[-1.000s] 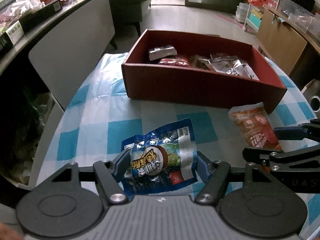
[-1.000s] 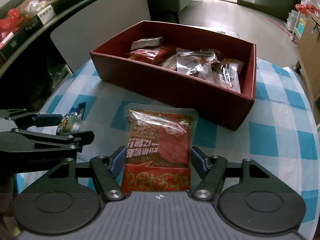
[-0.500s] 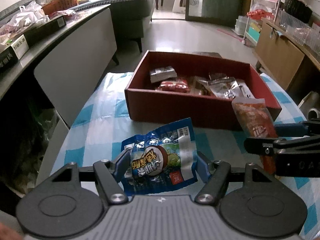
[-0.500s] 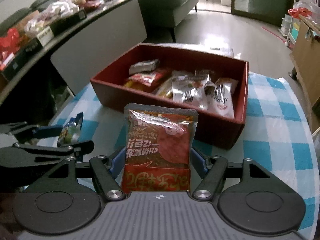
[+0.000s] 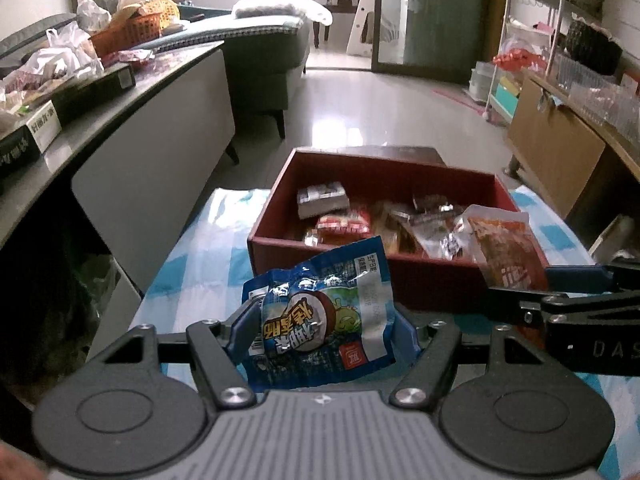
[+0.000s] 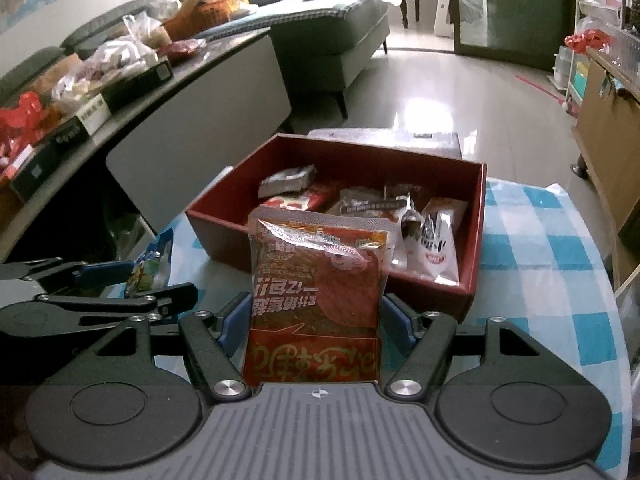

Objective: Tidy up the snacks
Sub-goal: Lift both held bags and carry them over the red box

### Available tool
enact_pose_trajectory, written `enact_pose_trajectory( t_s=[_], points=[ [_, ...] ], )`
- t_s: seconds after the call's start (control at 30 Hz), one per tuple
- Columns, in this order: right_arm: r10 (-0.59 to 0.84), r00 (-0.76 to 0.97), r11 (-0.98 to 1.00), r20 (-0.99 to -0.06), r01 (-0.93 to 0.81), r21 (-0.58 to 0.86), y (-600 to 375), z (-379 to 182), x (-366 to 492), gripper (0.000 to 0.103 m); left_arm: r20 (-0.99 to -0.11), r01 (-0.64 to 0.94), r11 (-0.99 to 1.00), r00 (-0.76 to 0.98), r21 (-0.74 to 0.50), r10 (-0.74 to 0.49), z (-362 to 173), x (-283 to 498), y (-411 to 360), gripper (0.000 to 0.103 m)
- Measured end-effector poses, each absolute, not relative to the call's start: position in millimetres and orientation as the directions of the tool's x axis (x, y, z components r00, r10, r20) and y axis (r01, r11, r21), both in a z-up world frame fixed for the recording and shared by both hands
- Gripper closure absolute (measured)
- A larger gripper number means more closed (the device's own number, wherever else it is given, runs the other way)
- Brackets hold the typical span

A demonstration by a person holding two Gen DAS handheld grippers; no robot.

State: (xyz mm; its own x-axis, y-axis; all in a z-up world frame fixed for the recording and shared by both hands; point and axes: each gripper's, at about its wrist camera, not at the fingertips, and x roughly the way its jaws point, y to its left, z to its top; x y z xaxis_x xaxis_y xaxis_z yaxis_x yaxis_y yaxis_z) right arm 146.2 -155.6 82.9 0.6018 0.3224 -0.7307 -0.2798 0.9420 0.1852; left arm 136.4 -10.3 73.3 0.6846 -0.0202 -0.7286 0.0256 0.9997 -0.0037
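My left gripper (image 5: 320, 330) is shut on a blue snack packet (image 5: 320, 320) and holds it above the table, short of the red box (image 5: 360, 268). My right gripper (image 6: 314, 320) is shut on a red-orange snack packet (image 6: 316, 288), also lifted, in front of the red box (image 6: 340, 276). The box holds several snack packets. The red-orange packet also shows in the left wrist view (image 5: 506, 252), and the blue packet shows in the right wrist view (image 6: 150, 264).
The box stands on a table with a blue-and-white checked cloth (image 6: 540, 232). A grey counter (image 5: 120, 128) with bags and boxes runs along the left. A sofa (image 6: 340, 28) and wooden cabinet (image 5: 560, 152) stand beyond.
Both grippers have lifted their packets off the table and risen; the box now appears lower and farther in both views.
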Motion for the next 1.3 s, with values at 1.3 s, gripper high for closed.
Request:
enact_pose_trajectory(
  t_s=[1.3],
  points=[
    [0.258, 0.653, 0.965, -0.712, -0.141, 0.220, -187, 66, 248, 0.027, -0.700, 0.002, 0.999, 0.714, 0.043, 0.029, 64, 259, -43, 0.039]
  ],
)
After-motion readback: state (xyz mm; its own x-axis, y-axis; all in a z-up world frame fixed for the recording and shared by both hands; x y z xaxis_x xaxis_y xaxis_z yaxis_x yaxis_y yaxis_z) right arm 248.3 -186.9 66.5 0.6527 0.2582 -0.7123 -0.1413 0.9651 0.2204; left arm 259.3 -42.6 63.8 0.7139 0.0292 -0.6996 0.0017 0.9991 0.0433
